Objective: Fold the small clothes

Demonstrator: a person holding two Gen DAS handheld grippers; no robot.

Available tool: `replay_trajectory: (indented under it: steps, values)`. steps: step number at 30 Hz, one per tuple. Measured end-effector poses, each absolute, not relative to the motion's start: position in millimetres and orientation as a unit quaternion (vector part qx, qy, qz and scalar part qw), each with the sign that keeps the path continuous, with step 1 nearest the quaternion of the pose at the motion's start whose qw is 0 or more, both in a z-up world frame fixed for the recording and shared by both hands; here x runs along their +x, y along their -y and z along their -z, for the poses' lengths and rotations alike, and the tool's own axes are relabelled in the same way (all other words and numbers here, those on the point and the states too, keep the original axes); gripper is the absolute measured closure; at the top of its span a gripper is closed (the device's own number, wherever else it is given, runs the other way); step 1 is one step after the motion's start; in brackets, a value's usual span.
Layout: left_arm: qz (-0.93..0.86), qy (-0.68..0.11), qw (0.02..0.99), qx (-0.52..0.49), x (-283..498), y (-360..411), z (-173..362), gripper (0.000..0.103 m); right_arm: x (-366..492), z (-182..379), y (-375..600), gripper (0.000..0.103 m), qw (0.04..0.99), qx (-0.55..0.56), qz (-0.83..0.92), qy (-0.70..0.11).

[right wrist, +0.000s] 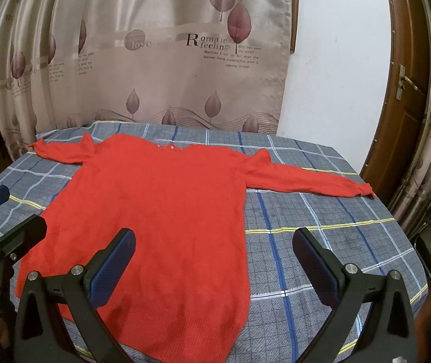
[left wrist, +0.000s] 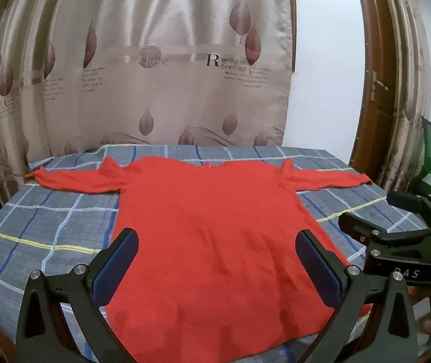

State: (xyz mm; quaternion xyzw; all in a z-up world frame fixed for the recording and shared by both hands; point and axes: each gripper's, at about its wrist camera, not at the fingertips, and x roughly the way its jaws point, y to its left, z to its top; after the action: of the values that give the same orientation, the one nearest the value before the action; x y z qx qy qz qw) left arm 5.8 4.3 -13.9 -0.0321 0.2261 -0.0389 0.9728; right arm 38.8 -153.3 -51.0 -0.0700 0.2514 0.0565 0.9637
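- Behind everything we see a beige curtain printed with brown leaves and lettering; it hangs down to the far edge of the worktop, with a white wall and a brown wooden door to its right.
- The worktop is covered in a grey-blue checked cloth with white, blue and yellow lines, and it fills the lower half of both views.
- On that cloth we find the red sweater lying flat and unfolded. Its neckline is toward the curtain, its hem is at the near edge, and its two sleeves are stretched straight out to either side.
- The left sleeve ends near the far left corner of the cloth; the right sleeve reaches almost to the right edge.
- Our left tongs hover above the lower part of the sweater, spread wide apart, with nothing between the blue pads.
- Our right tongs are likewise spread wide and hold nothing. One pad is over the sweater's right side and the other over bare cloth.
- Each pair of tongs shows at the edge of the other's view, just beside it.
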Motion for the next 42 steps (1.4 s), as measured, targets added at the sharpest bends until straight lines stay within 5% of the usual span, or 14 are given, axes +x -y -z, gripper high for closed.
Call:
replay_trajectory:
  steps: [24,37,42]
  values:
    - [0.027,-0.205,0.978,-0.019,13,-11,7,0.0,49,60,158,0.0,0.96,-0.072,-0.061,-0.265]
    - [0.024,-0.199,0.979,0.023,80,-35,28,0.0,157,67,304,0.0,0.917,0.131,-0.133,-0.352]
    - [0.005,-0.235,0.972,-0.013,119,-59,50,0.0,223,86,431,0.024,0.873,0.302,-0.101,-0.371]
